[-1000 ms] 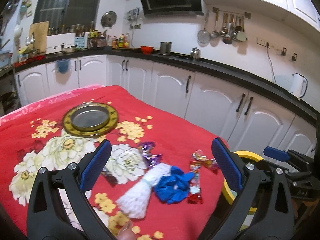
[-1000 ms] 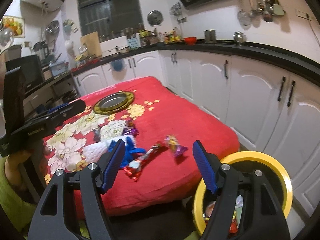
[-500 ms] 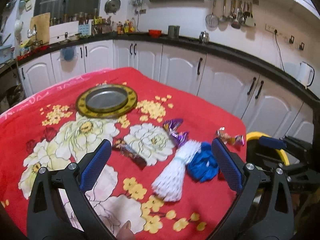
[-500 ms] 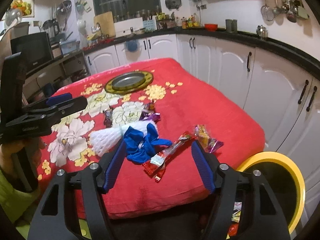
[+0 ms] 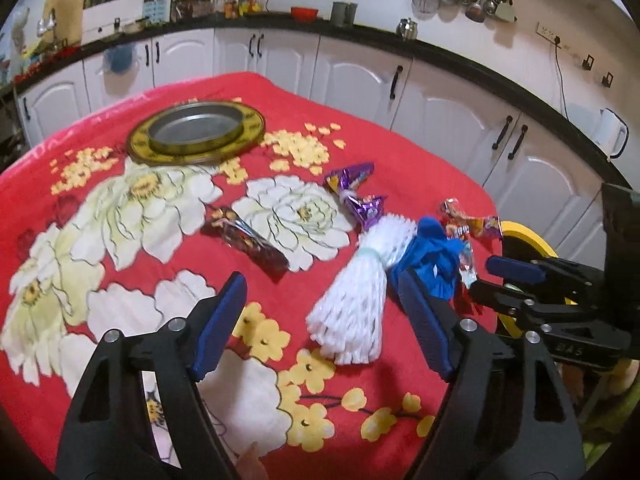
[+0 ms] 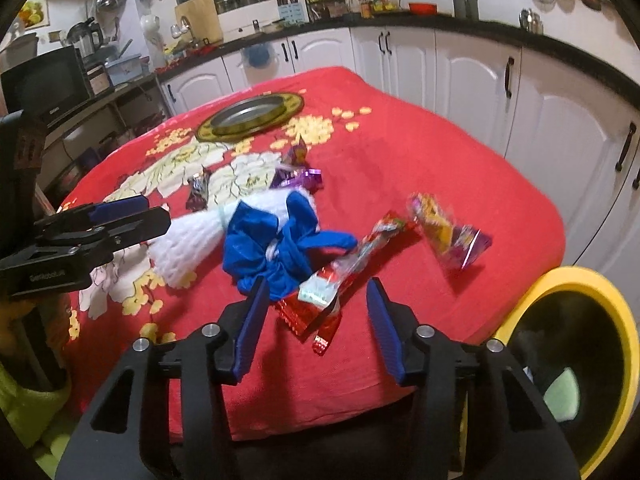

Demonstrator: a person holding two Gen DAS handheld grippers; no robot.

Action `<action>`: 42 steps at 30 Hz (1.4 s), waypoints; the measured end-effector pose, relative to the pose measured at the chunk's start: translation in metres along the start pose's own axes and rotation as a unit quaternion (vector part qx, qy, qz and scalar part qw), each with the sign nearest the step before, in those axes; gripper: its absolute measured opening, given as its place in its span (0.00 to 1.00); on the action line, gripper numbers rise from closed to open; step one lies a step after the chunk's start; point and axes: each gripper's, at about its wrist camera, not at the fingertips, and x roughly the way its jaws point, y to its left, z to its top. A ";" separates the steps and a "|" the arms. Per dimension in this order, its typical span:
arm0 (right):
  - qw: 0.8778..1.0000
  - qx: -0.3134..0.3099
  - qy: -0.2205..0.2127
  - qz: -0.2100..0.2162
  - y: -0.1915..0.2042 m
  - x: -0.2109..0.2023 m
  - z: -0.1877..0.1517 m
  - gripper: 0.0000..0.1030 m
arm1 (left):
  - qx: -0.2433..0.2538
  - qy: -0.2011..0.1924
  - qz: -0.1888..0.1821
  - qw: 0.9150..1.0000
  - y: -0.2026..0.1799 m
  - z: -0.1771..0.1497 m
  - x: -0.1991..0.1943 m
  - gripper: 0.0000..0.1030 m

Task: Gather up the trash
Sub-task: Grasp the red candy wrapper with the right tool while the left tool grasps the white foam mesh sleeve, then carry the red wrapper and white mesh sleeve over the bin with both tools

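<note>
Right tool (image 6: 314, 322) above the near edge of the red floral cloth (image 6: 400, 152), jaws apart and just been closing, nothing pressed between them. End of a red wrapper (image 6: 344, 280) lies between the tips. Blue crumpled glove (image 6: 280, 240) beside it, touching a white foam net (image 6: 192, 240). Yellow-pink wrapper (image 6: 448, 228) to the right, apart. Yellow-rimmed bin (image 6: 600, 292) at lower right. Left tool (image 6: 120, 216) at left edge. Round metal tray (image 6: 250, 116) far back.

Both claws lower over the trash, left claw (image 5: 322, 312) narrowed, right claw (image 6: 316, 316) narrowed around red wrapper (image 6: 340, 284)
</note>
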 end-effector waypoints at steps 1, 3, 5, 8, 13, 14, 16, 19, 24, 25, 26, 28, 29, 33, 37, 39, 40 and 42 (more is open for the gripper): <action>1.000 0.004 0.006 0.003 -0.001 0.004 -0.002 0.43 | 0.001 0.003 -0.001 1.000 0.000 -0.001 0.002 0.68; 1.000 0.007 0.014 0.007 -0.002 0.009 -0.005 0.39 | -0.002 0.012 -0.007 1.000 0.000 -0.003 0.005 0.68; 1.000 0.010 0.021 0.010 -0.004 0.012 -0.008 0.33 | -0.006 0.022 -0.012 1.000 0.000 -0.004 0.010 0.66; 1.000 0.010 0.017 0.011 -0.004 0.013 -0.009 0.31 | -0.009 0.034 -0.015 0.999 0.002 -0.007 0.016 0.62; 1.000 0.010 0.013 0.015 -0.005 0.012 -0.012 0.20 | -0.017 0.048 -0.026 0.998 0.004 -0.009 0.022 0.48; 1.000 0.010 0.012 0.014 -0.006 0.012 -0.012 0.18 | -0.019 0.052 -0.029 0.998 0.005 -0.010 0.023 0.45; 1.000 0.010 0.011 0.011 -0.007 0.011 -0.013 0.13 | -0.021 0.058 -0.034 0.997 0.004 -0.011 0.026 0.33; 1.000 0.014 0.009 0.014 -0.009 0.010 -0.013 0.12 | -0.017 0.063 -0.038 0.997 0.001 -0.012 0.029 0.22; 1.000 0.018 0.000 0.011 -0.008 0.006 -0.014 0.10 | -0.009 0.057 -0.036 0.998 -0.003 -0.011 0.026 0.14; 1.000 0.018 -0.001 0.010 -0.008 0.005 -0.014 0.10 | -0.010 0.053 -0.035 0.998 -0.003 -0.009 0.024 0.13; 1.000 0.016 -0.003 0.009 -0.007 0.004 -0.014 0.10 | -0.013 0.049 -0.034 0.998 -0.002 -0.008 0.022 0.13; 1.000 0.016 -0.007 0.008 -0.007 0.002 -0.014 0.10 | -0.019 0.038 -0.034 0.999 0.000 -0.005 0.017 0.12; 1.000 0.016 -0.007 0.008 -0.007 0.002 -0.014 0.10 | -0.020 0.033 -0.033 0.999 0.000 -0.005 0.014 0.12; 1.000 0.016 -0.015 0.004 -0.007 -0.003 -0.013 0.10 | -0.018 0.012 -0.038 0.999 -0.001 0.001 0.001 0.12; 1.000 0.014 -0.026 0.003 -0.005 -0.010 -0.010 0.10 | -0.013 -0.017 -0.040 0.999 -0.005 0.007 -0.014 0.12; 0.999 0.011 -0.033 0.002 -0.003 -0.015 -0.008 0.10 | -0.013 -0.028 -0.040 0.999 -0.007 0.009 -0.019 0.12; 0.999 0.009 -0.035 0.002 -0.003 -0.017 -0.008 0.10 | -0.014 -0.035 -0.040 0.998 -0.007 0.010 -0.022 0.12; 0.999 0.005 -0.042 0.002 -0.001 -0.021 -0.006 0.10 | -0.018 -0.047 -0.042 0.998 -0.007 0.011 -0.028 0.12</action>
